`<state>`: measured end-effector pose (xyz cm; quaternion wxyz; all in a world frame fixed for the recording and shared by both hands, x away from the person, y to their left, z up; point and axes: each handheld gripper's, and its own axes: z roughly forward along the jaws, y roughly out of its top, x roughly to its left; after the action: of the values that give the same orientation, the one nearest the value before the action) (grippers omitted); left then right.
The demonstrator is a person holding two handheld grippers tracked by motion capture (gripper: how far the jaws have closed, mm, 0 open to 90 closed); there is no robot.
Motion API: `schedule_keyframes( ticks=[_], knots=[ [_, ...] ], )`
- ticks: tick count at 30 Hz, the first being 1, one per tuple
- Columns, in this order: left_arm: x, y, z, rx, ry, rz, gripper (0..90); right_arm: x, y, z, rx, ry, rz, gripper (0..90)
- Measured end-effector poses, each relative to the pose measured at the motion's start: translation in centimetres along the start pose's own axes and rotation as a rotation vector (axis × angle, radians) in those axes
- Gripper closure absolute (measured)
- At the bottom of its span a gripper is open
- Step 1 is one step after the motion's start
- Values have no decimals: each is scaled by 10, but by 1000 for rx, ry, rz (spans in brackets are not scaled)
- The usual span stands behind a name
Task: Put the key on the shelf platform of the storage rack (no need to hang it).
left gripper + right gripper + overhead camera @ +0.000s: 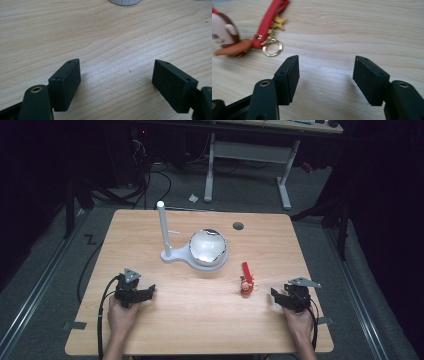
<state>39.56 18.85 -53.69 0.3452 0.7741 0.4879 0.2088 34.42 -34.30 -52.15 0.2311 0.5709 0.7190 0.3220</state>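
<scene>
A keychain [246, 279] lies on the wooden table [200, 320], right of the middle: a red strap [270, 18], a small brown-and-pink figure [223, 32] and a gold ring [272, 48]. My right gripper [276, 295] rests on the table just right of it, open, with bare wood between its pads [325, 75]; the keychain lies ahead and to the left of the jaws, apart from them. My left gripper [149, 291] rests near the front left, open over bare wood [116, 75]. Each gripper is held by a hand.
A white stand [172, 254] with an upright pole [163, 225] and a shiny round bowl [208, 247] sits at the table's middle back; its base edge [123, 2] lies ahead of the left jaws. A dark round hole [238, 226] is near the far edge.
</scene>
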Motion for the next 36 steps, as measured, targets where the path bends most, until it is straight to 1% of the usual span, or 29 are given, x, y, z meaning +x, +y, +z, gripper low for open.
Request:
schedule_keyframes(
  ticks=[2, 4, 5, 6, 7, 10, 11, 13, 15, 16, 17, 20, 22, 23, 24, 26, 27, 29, 30, 32, 36],
  knots=[
    [0, 0, 0, 0, 0, 0, 233, 2, 0, -1, -3, 9, -5, 374],
    [0, 0, 0, 0, 0, 0, 233, 9, 2, -4, -10, 34, -19, 374],
    [0, 0, 0, 0, 0, 0, 233, 9, 2, -4, -10, 34, -19, 374],
    [0, 0, 0, 0, 0, 0, 233, 11, 2, -5, -17, 45, -22, 372],
    [0, 0, 0, 0, -1, 0, 233, 16, 4, -8, -25, 72, -22, 366],
    [0, 0, 0, 0, 0, 0, 233, 20, 5, -9, -33, 84, -25, 354],
    [0, 0, 0, 0, 0, 0, 233, 25, 7, -10, -44, 99, -30, 340],
    [0, 0, 0, 0, 0, -1, 233, 28, 8, -10, -50, 113, -40, 334],
    [0, 0, 0, 0, 0, 0, 233, 33, 9, -10, -49, 130, -40, 326],
    [0, 0, 0, 0, 0, 0, 233, 33, 9, -10, -49, 130, -40, 326],
    [0, 0, 0, 0, -1, 0, 233, 37, 12, -10, -51, 144, -48, 320],
    [0, 0, 0, 0, 0, 0, 234, 42, 16, -8, -57, 167, -61, 316],
    [0, 0, 0, 0, -1, 0, 233, 44, 18, -8, -58, 173, -67, 314],
    [0, 0, 0, 0, 0, 0, 233, 47, 19, -7, -56, 180, -68, 313],
    [0, 0, 0, 0, 0, -1, 233, 51, 21, -5, -58, 192, -79, 312],
    [0, 0, 0, 0, -1, 0, 234, 53, 22, -4, -55, 196, -81, 309],
    [0, 0, 0, 0, -1, 0, 233, 57, 24, -1, -48, 204, -82, 308],
    [0, 0, 0, 1, -1, 0, 234, 58, 25, 0, -47, 206, -84, 308],
    [0, 0, 0, 0, -1, 0, 234, 61, 28, 3, -46, 208, -99, 305],
    [0, 0, 0, 0, -1, 0, 233, 62, 29, 4, -44, 210, -97, 305],
    [0, 0, 0, 0, -1, 0, 233, 66, 36, 12, -30, 217, -100, 295]
  ],
)
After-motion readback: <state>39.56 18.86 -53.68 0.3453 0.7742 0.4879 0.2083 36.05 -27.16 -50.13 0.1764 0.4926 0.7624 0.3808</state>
